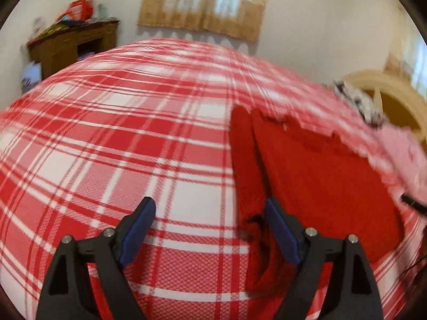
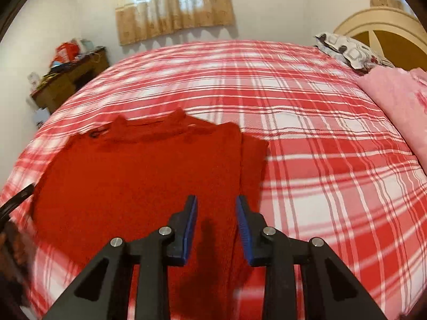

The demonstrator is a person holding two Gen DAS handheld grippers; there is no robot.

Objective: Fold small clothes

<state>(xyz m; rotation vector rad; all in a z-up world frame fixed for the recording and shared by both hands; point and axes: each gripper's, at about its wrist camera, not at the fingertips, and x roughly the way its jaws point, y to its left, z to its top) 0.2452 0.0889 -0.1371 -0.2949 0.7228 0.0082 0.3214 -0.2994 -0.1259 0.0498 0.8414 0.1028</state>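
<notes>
Left wrist view is motion-blurred, and the garment's (image 1: pixel 315 170) lower edge is hidden behind the left gripper's (image 1: pixel 210 212) fingers (image 1: pixel 280 229). Those fingers stand wide apart and hold nothing; the red garment lies just right of them, its folded left edge by the right-hand finger. In the right wrist view the right gripper (image 2: pixel 216 208) is partly open over the garment (image 2: pixel 138 176), nothing pinched that I can see. It lies flat on the plaid bed (image 2: pixel 320 144). Ahead: a curtained window (image 2: pixel 173 2), a cluttered desk (image 2: pixel 66 82), a pillow (image 2: pixel 347 50).
</notes>
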